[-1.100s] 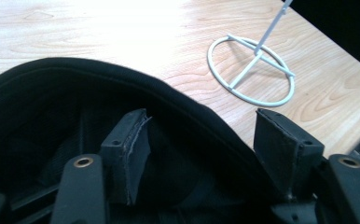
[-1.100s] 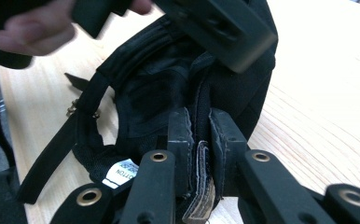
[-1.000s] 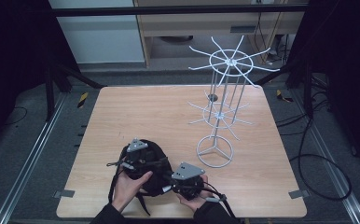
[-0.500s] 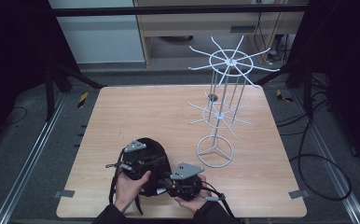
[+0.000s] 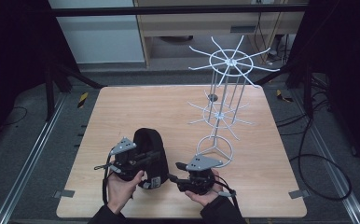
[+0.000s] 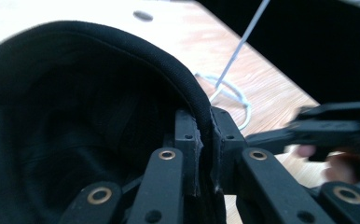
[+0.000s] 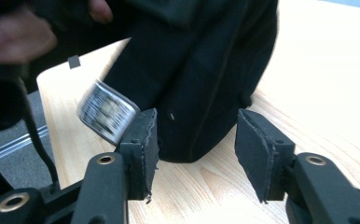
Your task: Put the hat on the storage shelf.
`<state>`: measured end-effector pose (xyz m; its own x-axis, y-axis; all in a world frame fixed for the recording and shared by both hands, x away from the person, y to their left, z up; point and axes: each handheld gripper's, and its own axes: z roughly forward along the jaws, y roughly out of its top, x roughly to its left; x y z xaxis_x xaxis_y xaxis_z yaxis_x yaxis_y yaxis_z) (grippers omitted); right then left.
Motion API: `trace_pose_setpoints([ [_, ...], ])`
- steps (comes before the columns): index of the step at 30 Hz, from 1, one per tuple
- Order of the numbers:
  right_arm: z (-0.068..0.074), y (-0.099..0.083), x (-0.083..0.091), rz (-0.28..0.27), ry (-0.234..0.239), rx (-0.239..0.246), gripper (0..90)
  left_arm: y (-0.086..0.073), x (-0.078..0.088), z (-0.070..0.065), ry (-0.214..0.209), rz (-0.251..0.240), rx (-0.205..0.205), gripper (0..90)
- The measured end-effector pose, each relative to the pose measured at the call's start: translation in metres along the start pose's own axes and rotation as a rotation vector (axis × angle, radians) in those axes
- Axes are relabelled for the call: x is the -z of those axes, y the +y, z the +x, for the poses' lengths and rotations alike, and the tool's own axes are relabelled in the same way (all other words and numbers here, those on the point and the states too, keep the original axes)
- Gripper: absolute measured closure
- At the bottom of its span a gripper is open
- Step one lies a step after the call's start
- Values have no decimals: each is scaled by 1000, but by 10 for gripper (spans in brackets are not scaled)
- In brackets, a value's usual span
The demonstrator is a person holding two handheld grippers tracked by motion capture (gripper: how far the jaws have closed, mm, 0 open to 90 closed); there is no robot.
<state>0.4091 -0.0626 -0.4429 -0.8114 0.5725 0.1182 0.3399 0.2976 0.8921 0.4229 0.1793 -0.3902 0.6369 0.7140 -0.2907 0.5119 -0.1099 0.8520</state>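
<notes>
Pale wood-grain laminate covers the square tabletop point(image 5: 122, 107), which stands on a grey floor with dark surroundings and black cables trailing at the right. Toward the tabletop's far right stands a white wire display rack point(image 5: 225, 93): thin rods rise from a ring-shaped base to two tiers of spokes radiating like wheels, the upper tier wider. Near the tabletop's front edge, left of the rack's base, sits a black fabric cap point(image 5: 149, 149), its soft woven cloth curving into a rounded, stitched rim. The left gripper point(image 6: 205, 154) has its jaws closed on that rim, the padded faces pinching the fabric between them; the hollow, dark inside of the cap spreads to the left in the left gripper view. The right gripper point(image 7: 194, 149) lies just beside the cap, between it and the rack's base, with its jaws spread apart on either side of the cap's lower edge and holding nothing. A small white label point(image 7: 107, 111) hangs from the cap near the right gripper's left-hand jaw; its print is too blurred to read.
</notes>
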Motion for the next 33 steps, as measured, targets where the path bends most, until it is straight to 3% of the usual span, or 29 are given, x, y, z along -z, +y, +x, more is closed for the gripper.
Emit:
trace_pose_setpoints([
  [6,2,-2,-8,-1,11,-4,480,7,12,-14,-37,-52,-46,829],
  [9,0,-2,-9,-14,48,-14,631,7,13,-20,-41,-62,-80,830],
  [11,0,-2,-10,-12,77,-10,811,7,12,-21,-45,-59,-90,829],
  [14,-1,-2,-9,-1,94,-19,894,6,11,-21,-41,-57,-101,829],
  [16,-2,0,-6,4,72,-10,897,6,11,-20,-34,-64,-113,828],
  [21,-2,9,9,-15,-58,67,897,3,15,-15,-17,-77,-126,815],
  [23,-1,13,14,-9,-81,95,897,0,16,-12,-14,-75,-122,811],
  [26,3,17,15,15,-89,133,897,-4,18,-10,-6,-70,-123,801],
  [30,8,18,9,63,-85,169,897,-17,22,-4,37,-39,-132,770],
  [31,14,18,1,106,-85,195,896,-26,23,1,68,-11,-137,755],
  [33,18,18,-5,123,-85,206,895,-32,25,8,86,2,-125,737],
])
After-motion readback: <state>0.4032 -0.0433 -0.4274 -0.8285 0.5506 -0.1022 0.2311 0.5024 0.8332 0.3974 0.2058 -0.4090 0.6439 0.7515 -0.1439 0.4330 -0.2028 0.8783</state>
